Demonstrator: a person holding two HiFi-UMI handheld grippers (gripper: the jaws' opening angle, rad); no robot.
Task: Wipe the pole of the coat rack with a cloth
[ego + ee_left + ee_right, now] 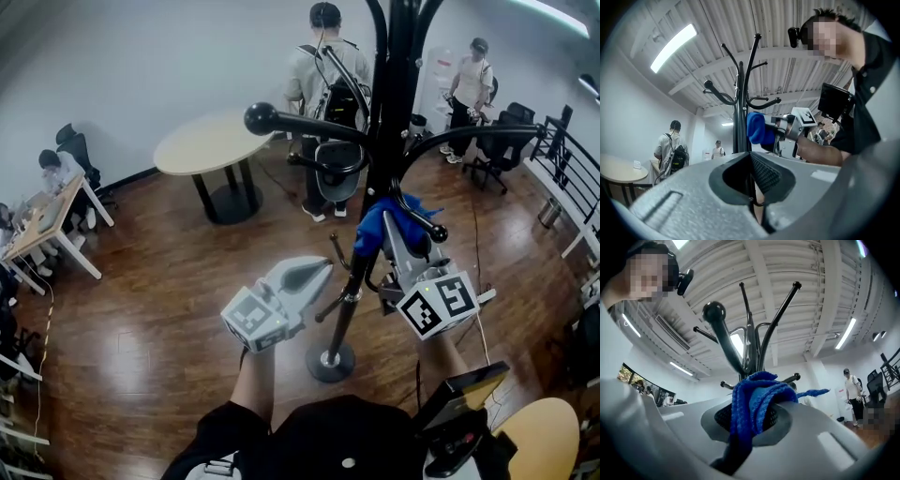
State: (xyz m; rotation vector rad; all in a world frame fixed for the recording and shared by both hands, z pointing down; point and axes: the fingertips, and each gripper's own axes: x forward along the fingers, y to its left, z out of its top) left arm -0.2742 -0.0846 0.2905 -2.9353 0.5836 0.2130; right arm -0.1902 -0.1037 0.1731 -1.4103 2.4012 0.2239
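While the right gripper clamps a bunched blue knitted cloth right beside the coat rack's glossy black pole (just under the curved hooks), the left gripper hovers near the pole, jaws together and empty. Head view cuts off the rack's top; whether cloth touches pole is unclear.
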